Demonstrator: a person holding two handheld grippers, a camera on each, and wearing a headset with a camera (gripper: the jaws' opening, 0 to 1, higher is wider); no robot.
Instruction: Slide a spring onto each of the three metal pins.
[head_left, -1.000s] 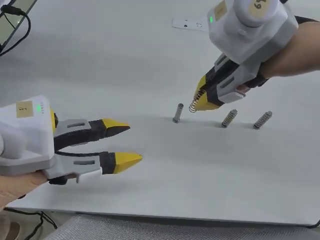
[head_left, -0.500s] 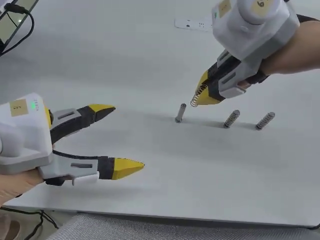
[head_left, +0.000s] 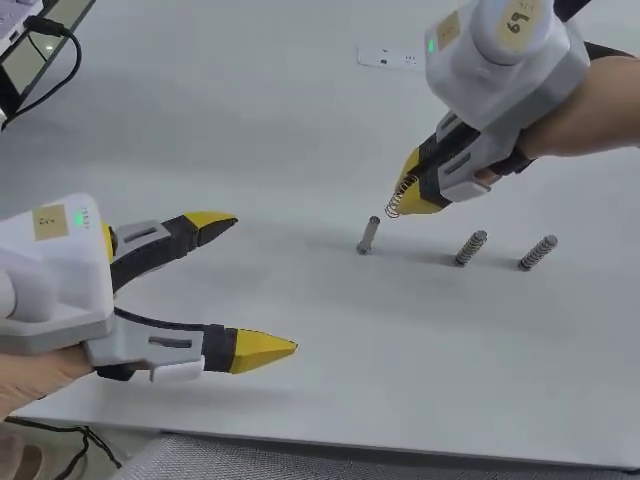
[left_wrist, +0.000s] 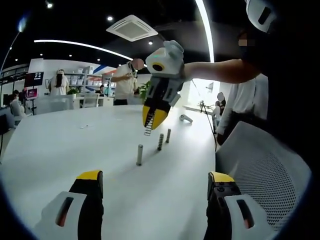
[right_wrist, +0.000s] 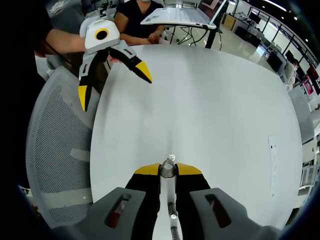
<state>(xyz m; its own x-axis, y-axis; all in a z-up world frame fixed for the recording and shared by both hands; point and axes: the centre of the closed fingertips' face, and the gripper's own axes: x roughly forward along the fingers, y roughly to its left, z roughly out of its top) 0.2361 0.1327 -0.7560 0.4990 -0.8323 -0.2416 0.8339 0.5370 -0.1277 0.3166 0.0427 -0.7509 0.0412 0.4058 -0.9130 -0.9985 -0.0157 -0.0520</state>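
Right gripper (head_left: 412, 203), fingers clenched on a spring (head_left: 397, 199) just above the bare pin (head_left: 368, 235) below their tips: centre the coil's open end over the pin before lowering; left gripper (head_left: 265, 282) fingers spread, empty.

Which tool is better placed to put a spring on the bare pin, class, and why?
The right tool: it is shut on a spring close above the bare pin. The left tool is open, empty and farther off.

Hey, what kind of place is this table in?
Likely an open-plan office or lab: a ceiling air vent, people standing in the background, and a laptop at the edge of the white table.
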